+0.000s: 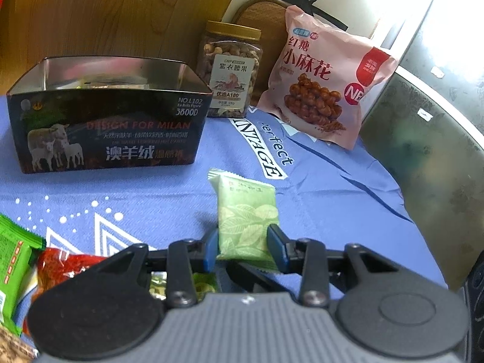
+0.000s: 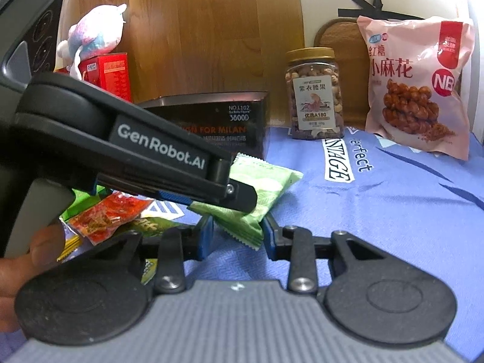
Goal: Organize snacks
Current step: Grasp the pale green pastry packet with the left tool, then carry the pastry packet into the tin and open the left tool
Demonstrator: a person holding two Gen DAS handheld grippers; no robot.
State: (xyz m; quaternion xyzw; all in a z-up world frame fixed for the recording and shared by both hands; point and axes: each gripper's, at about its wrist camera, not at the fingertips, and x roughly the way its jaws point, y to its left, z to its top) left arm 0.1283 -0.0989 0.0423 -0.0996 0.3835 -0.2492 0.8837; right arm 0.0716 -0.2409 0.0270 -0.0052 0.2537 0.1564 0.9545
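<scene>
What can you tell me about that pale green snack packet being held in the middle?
The pale green packet is a small flat pillow-style wrapper, glossy like plastic film, printed with lighter leaf shapes and faint lettering, with zigzag crimped ends. It looks sealed. The left gripper pinches it across its width between blue pads, so it sticks out forward above the blue printed cloth. In the right wrist view, the packet's lower end reaches between the right gripper's blue pads; whether they press it is unclear.

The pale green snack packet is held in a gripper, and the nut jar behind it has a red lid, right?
Not quite: the nut jar has a gold lid, as the left wrist view shows. The rest holds: the pale green snack packet sits between the left gripper's fingers, in front of the jar.
</scene>
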